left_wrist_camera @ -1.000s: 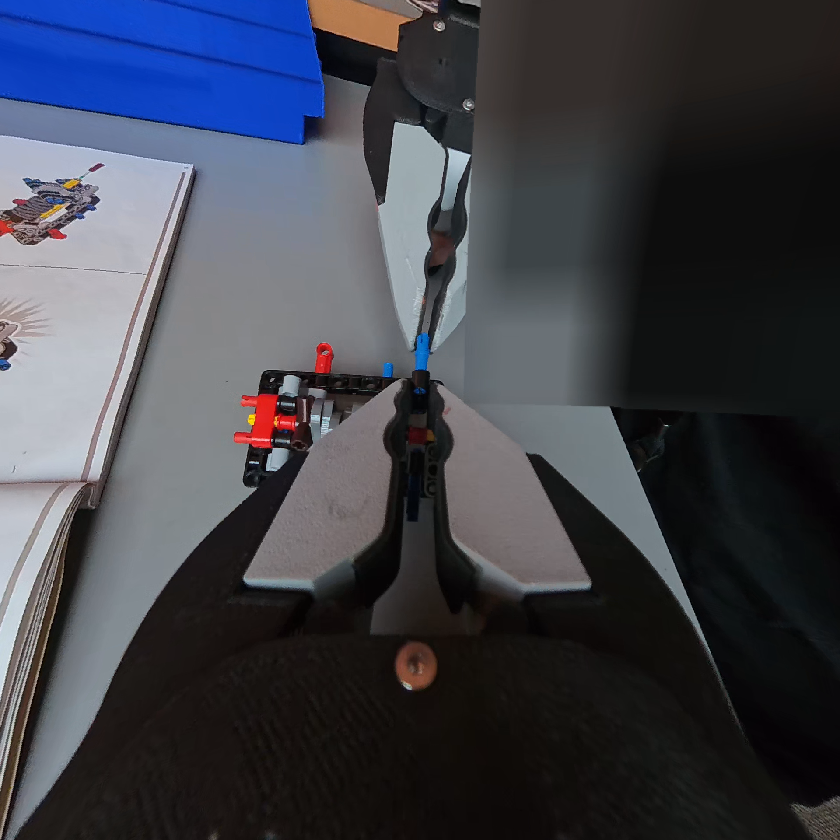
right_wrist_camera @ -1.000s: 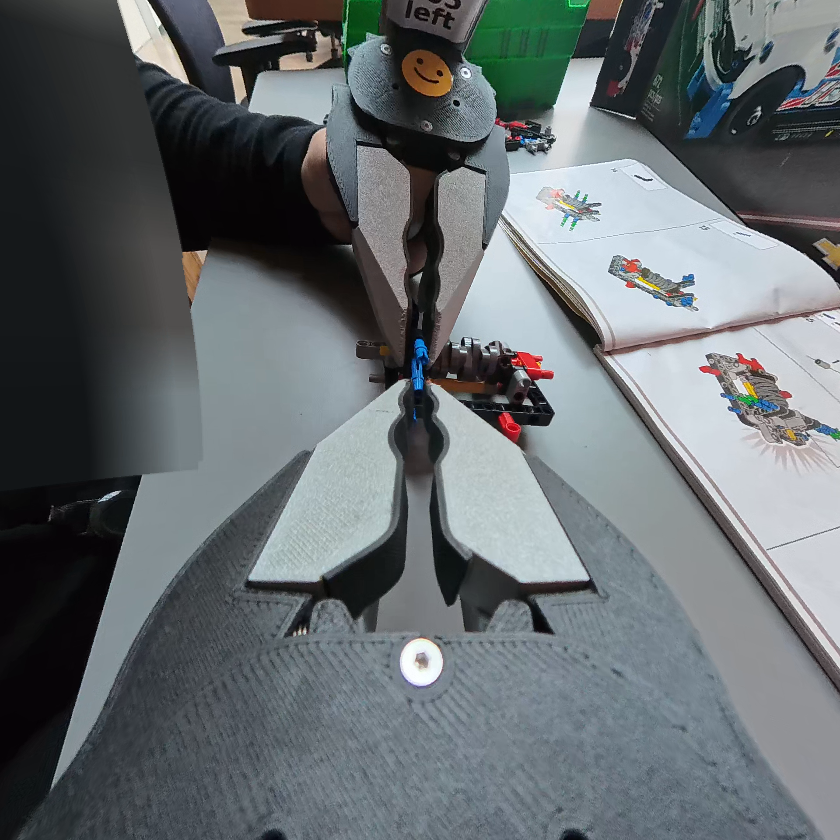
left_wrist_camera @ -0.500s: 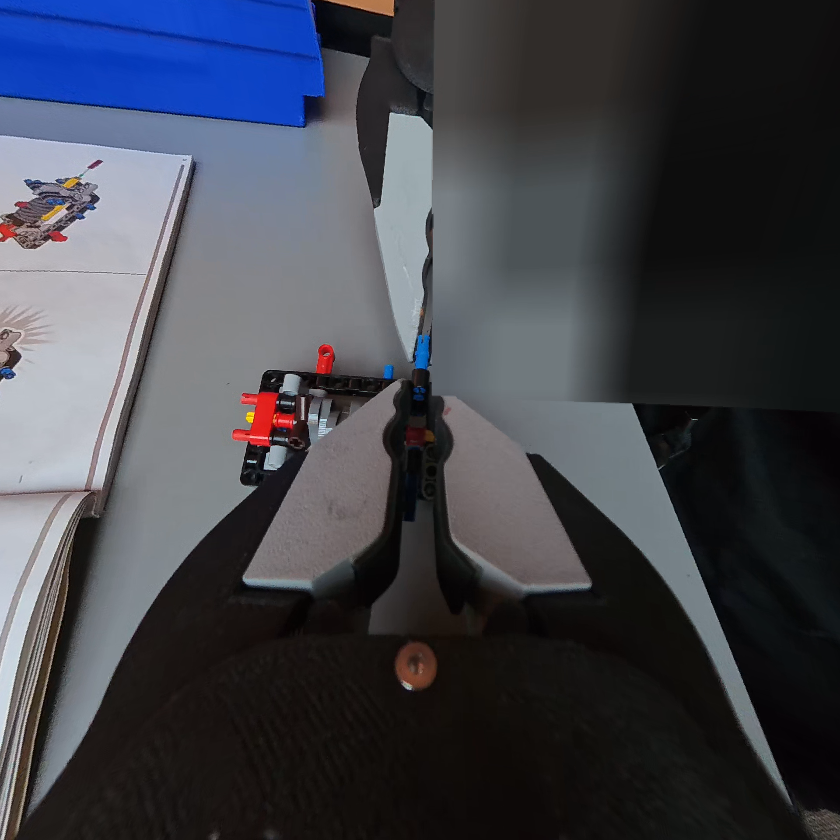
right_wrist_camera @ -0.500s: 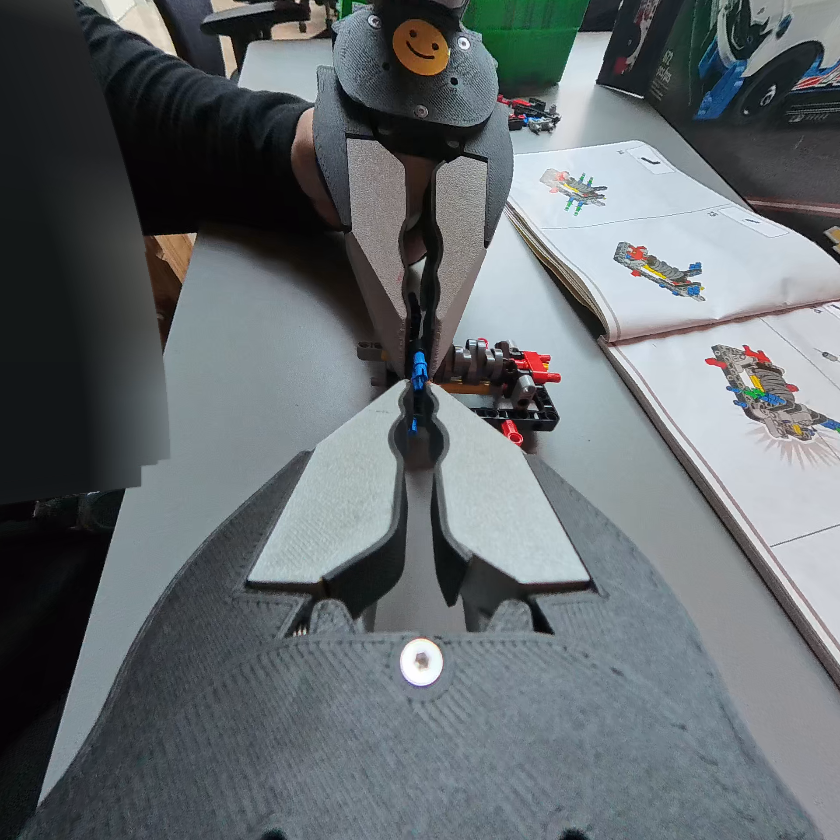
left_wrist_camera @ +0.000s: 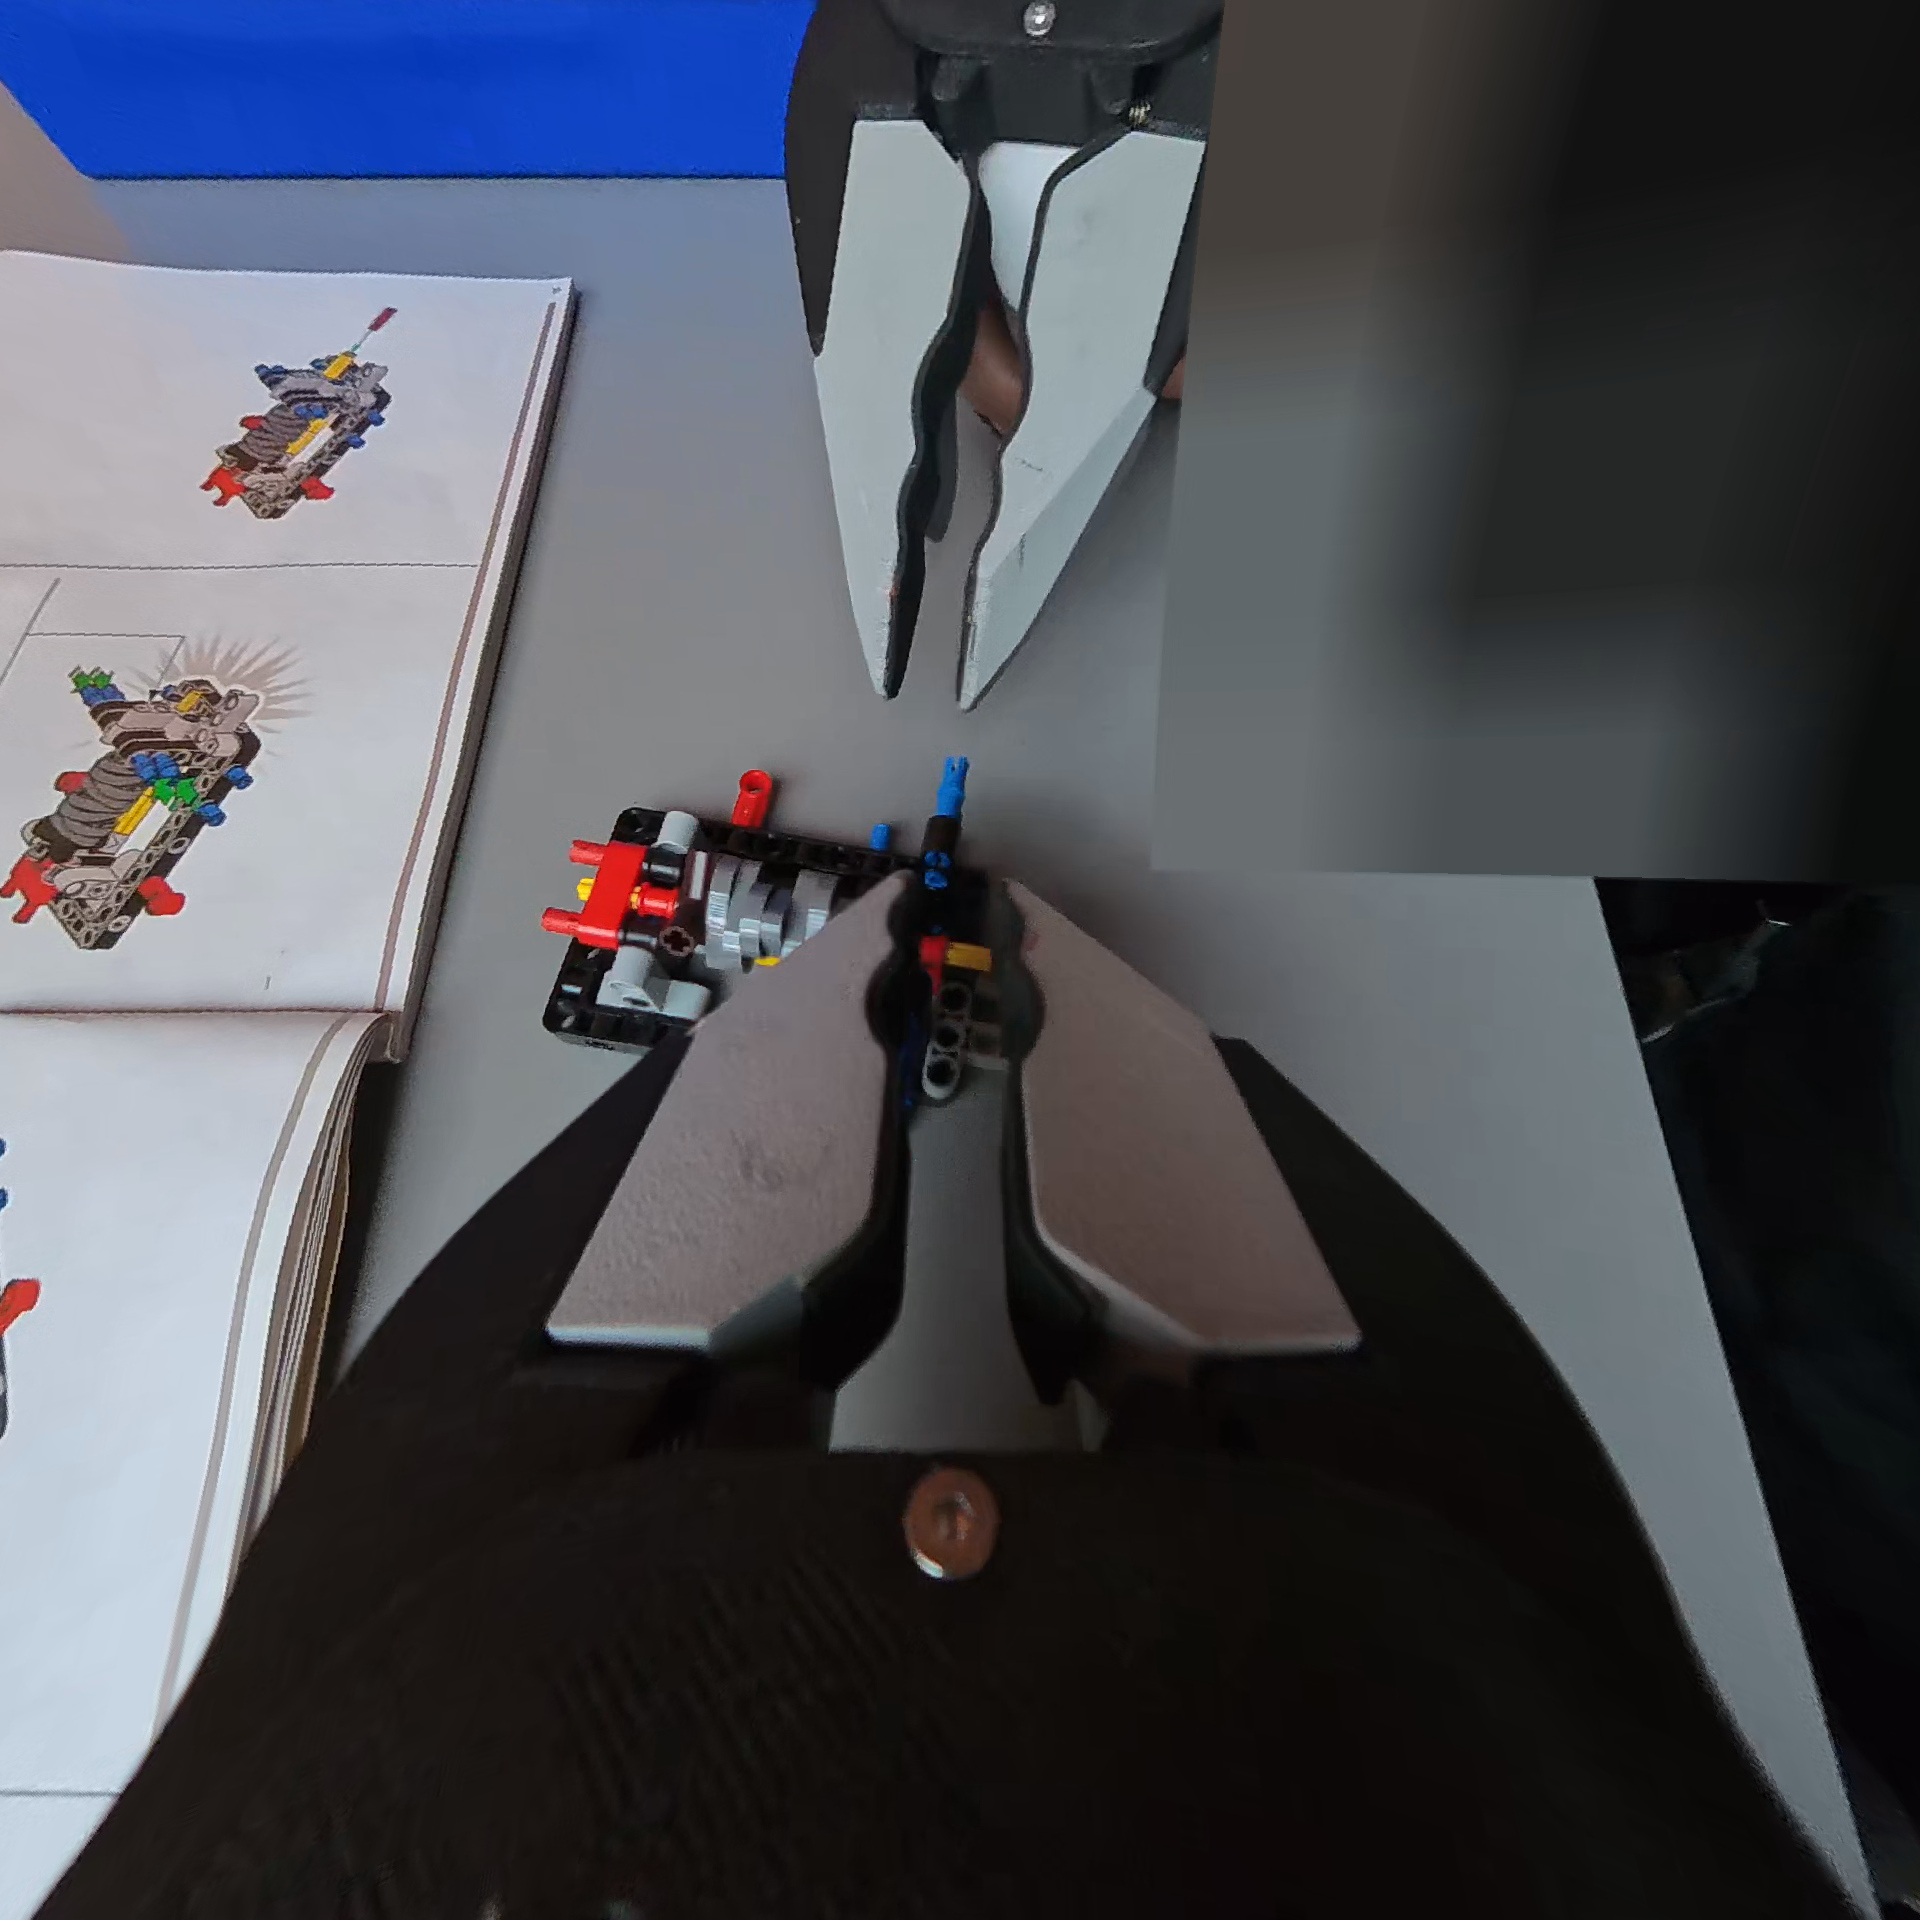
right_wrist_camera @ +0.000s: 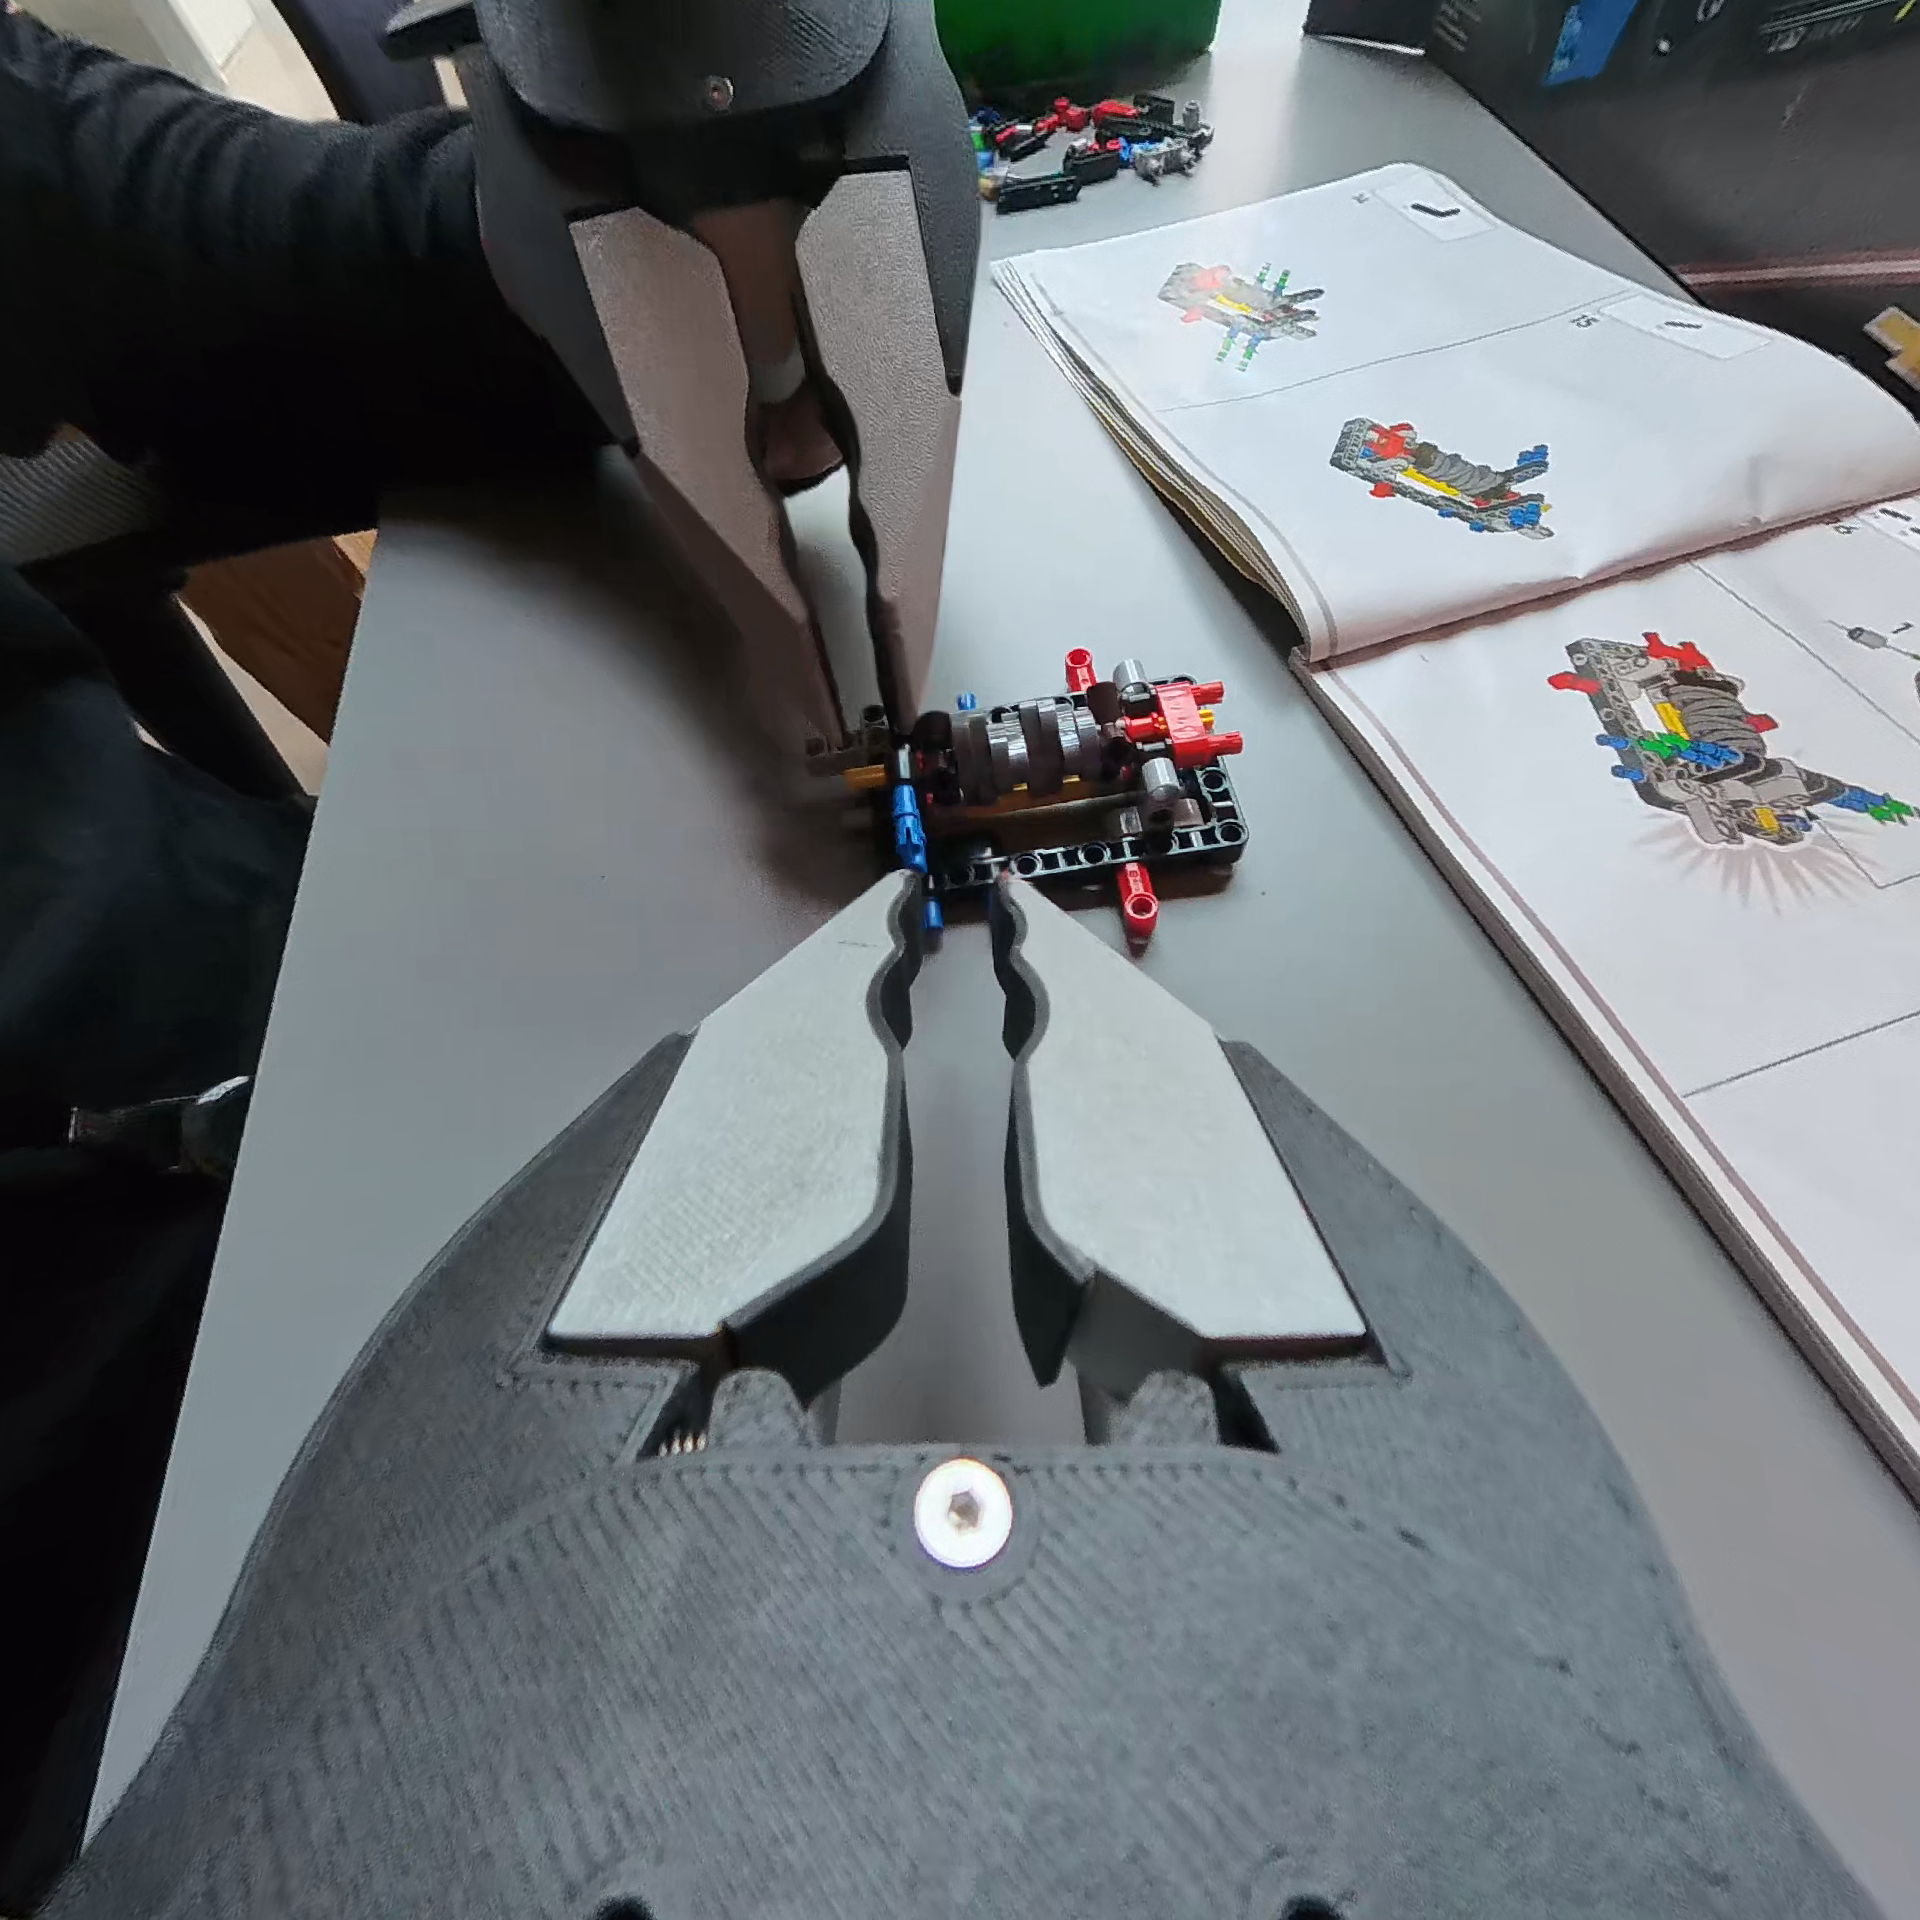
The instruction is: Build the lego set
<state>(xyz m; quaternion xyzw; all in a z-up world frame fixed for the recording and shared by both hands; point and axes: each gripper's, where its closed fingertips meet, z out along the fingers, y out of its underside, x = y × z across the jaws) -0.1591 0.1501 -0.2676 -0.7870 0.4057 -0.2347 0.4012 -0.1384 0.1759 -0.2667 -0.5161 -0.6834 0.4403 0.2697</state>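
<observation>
The small lego model [left_wrist_camera: 727, 914], a black frame with grey discs and red parts, lies on the grey table; it also shows in the right wrist view [right_wrist_camera: 1070, 769]. A blue pin [left_wrist_camera: 950, 787] sticks out of its near end [right_wrist_camera: 908, 821]. My left gripper [left_wrist_camera: 951, 894] is open, and the model's grey beam end [left_wrist_camera: 951, 1029] stands between its fingers with a gap on the right side. It also shows in the right wrist view [right_wrist_camera: 862, 727]. My right gripper [right_wrist_camera: 956, 888] is open and empty just short of the pin; the left wrist view [left_wrist_camera: 927, 696] shows it clear of the pin.
An open instruction booklet [left_wrist_camera: 208, 623] lies beside the model [right_wrist_camera: 1558, 416]. A blue bin [left_wrist_camera: 416, 83] stands behind it. Loose pieces [right_wrist_camera: 1091, 135] and a green bin [right_wrist_camera: 1070, 42] are at the table's far end. A person's dark sleeve [right_wrist_camera: 208, 312] is at the table edge. About 4 centimeters separates my left fingertips from my right.
My right gripper was shut on the blue pin; it has opened, let go and pulled back, leaving the pin in the model. My left gripper's fingers have also spread apart at the model's end.
</observation>
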